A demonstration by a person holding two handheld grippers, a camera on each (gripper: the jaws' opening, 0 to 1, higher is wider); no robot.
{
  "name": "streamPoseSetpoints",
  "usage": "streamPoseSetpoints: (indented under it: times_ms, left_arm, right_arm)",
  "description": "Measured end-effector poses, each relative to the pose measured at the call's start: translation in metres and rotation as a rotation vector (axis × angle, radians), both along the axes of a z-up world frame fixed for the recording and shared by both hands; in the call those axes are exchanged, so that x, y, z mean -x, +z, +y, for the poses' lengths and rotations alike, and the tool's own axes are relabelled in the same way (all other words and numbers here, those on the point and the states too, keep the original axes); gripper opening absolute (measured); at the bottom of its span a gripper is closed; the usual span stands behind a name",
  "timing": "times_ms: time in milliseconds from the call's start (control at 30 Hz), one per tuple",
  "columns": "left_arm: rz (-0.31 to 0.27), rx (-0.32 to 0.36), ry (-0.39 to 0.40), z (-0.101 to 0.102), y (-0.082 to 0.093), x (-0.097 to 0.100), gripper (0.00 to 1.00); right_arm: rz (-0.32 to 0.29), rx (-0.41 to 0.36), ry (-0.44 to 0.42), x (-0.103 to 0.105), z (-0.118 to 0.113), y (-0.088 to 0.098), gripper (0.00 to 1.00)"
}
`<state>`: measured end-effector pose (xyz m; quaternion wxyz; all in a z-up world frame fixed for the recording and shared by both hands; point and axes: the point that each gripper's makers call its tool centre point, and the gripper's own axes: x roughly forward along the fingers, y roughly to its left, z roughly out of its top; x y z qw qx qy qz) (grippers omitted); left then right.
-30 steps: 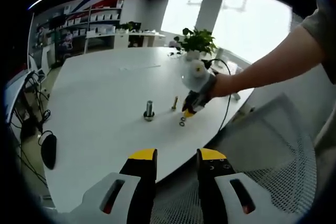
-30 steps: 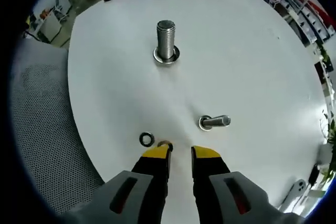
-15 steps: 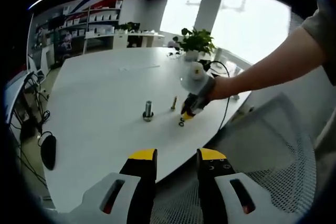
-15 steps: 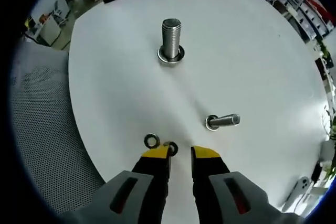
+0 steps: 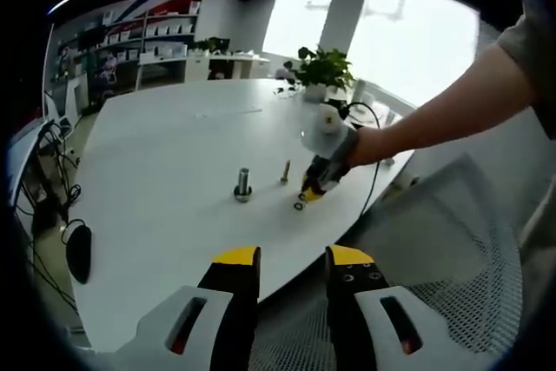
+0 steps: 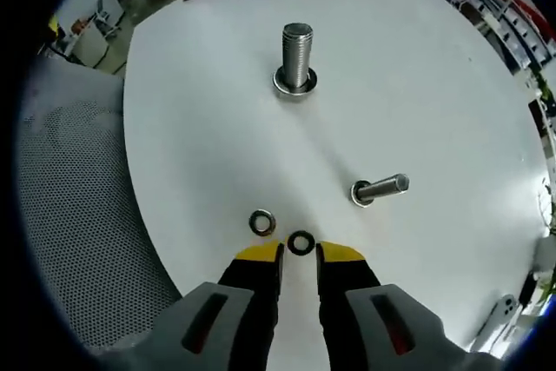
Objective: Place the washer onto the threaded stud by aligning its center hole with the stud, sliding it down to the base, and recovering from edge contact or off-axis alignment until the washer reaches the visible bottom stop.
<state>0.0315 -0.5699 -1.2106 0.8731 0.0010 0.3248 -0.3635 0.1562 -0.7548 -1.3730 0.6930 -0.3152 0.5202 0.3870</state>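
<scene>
An upright threaded stud (image 6: 296, 58) stands on the white table (image 6: 417, 84); it also appears as the stud (image 5: 242, 184) in the left gripper view. A second bolt (image 6: 379, 189) lies on its side to the right. Two washers lie flat near the table edge: one washer (image 6: 301, 242) just ahead of my right gripper (image 6: 299, 254), the other washer (image 6: 261, 222) slightly left. The right gripper's jaws stand a little apart with nothing between them. The left gripper view shows that right gripper (image 5: 311, 192) over the washers (image 5: 300, 206). My left gripper (image 5: 292, 258) hangs open off the table.
A mesh chair (image 6: 78, 215) sits beside the table edge. A potted plant (image 5: 326, 69) and a cable (image 5: 375, 171) are at the table's far side. A computer mouse (image 5: 79, 252) lies at the left. A phone (image 6: 493, 312) lies at the table's lower right.
My right gripper has drawn back a little, so both washers now lie clear in front of its tips. The left gripper has held still.
</scene>
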Motion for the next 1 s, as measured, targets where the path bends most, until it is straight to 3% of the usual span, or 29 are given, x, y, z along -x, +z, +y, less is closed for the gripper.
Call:
streamPoseSetpoints:
  times_ms: [267, 533, 700, 1000]
  left_arm:
    - [0.004, 0.002, -0.002, -0.0003, -0.0003, 0.0006, 0.28]
    - [0.008, 0.002, -0.006, -0.0008, -0.0011, 0.0011, 0.27]
    - [0.011, -0.001, -0.011, -0.0013, -0.0018, 0.0017, 0.27]
    - [0.018, 0.001, -0.016, -0.0016, -0.0025, 0.0029, 0.27]
  right_arm:
    - [0.027, -0.030, -0.012, -0.0058, -0.0015, -0.0004, 0.15]
    - [0.102, 0.119, 0.051, -0.0054, -0.0009, -0.0035, 0.14]
    - [0.094, 0.198, 0.060, -0.0035, 0.0025, -0.0040, 0.14]
    - [0.054, 0.074, -0.017, -0.0051, -0.0005, -0.0014, 0.13]
